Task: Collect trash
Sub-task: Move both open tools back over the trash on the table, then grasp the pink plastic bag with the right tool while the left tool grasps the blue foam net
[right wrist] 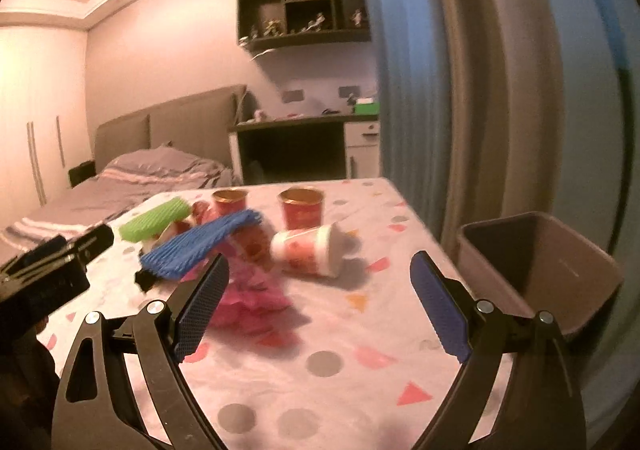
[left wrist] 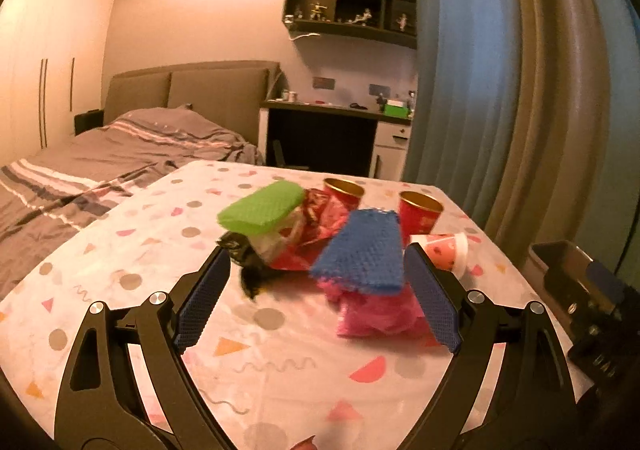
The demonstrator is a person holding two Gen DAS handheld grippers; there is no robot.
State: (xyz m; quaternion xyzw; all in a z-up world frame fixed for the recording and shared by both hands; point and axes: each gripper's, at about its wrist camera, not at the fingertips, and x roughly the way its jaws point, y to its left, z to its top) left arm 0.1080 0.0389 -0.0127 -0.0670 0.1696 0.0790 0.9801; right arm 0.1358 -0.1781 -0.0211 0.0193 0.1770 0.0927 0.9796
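Note:
A trash pile lies mid-table: a green sponge, a blue sponge, crumpled red wrappers, a black wrapper and a pink crumpled bag. Two red cups stand behind, and a white-and-red cup lies on its side. My left gripper is open just in front of the pile. My right gripper is open above the table, near the pink bag and the fallen cup. Both are empty.
A brown waste bin stands beside the table's right edge. The table has a patterned pink cloth. A bed, a desk and curtains lie beyond. The left gripper's body shows at left in the right wrist view.

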